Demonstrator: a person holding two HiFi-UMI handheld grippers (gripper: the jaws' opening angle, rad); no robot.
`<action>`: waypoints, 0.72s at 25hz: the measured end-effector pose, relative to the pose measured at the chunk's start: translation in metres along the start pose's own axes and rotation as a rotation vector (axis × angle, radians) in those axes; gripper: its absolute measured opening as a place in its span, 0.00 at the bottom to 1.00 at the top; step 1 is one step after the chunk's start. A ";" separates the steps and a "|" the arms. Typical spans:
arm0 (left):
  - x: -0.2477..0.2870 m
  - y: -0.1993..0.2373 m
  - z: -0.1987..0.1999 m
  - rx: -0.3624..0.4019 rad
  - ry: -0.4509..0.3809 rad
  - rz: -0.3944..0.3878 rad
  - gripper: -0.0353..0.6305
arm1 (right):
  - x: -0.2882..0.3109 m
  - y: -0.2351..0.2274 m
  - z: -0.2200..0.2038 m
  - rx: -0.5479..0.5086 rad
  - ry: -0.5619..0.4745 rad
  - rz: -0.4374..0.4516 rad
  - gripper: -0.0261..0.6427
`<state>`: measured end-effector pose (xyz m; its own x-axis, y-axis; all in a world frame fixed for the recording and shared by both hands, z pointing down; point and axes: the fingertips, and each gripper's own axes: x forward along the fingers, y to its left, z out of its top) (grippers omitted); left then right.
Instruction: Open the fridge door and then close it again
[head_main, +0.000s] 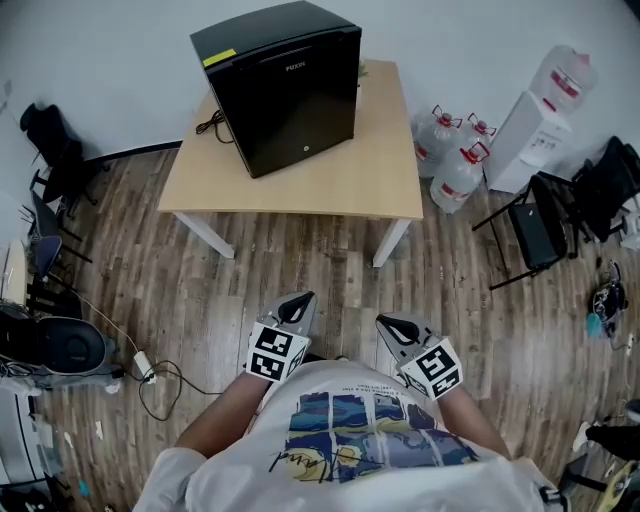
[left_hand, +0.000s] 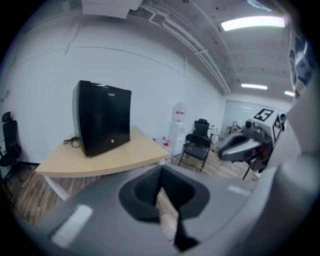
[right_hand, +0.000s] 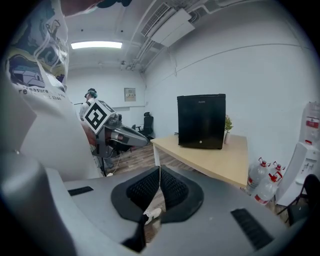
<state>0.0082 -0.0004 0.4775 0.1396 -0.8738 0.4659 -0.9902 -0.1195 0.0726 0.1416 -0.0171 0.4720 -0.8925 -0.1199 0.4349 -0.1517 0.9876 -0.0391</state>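
Head view: the fridge (head_main: 285, 85) is seen shut on the worktop (head_main: 350, 180). Well apart from it, the left hand-held gripper (head_main: 298, 304) and the right hand-held gripper (head_main: 390, 324) are held with jaws together.

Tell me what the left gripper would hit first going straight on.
Probably the brown wood-plank floor, short of the light wooden table; the left gripper tilts downward, though depth is unclear.

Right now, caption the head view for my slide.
Person stands back from the closed black fridge on the table, left gripper and right gripper both shut, empty.
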 end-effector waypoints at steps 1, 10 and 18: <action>0.001 0.000 -0.001 -0.004 0.003 0.002 0.06 | -0.002 -0.001 -0.001 -0.001 -0.001 -0.005 0.06; 0.018 -0.023 0.005 0.081 0.024 -0.025 0.06 | -0.020 -0.011 -0.009 0.011 -0.004 -0.048 0.06; 0.019 -0.044 0.008 0.113 0.043 -0.050 0.06 | -0.040 -0.013 -0.026 0.050 -0.002 -0.076 0.06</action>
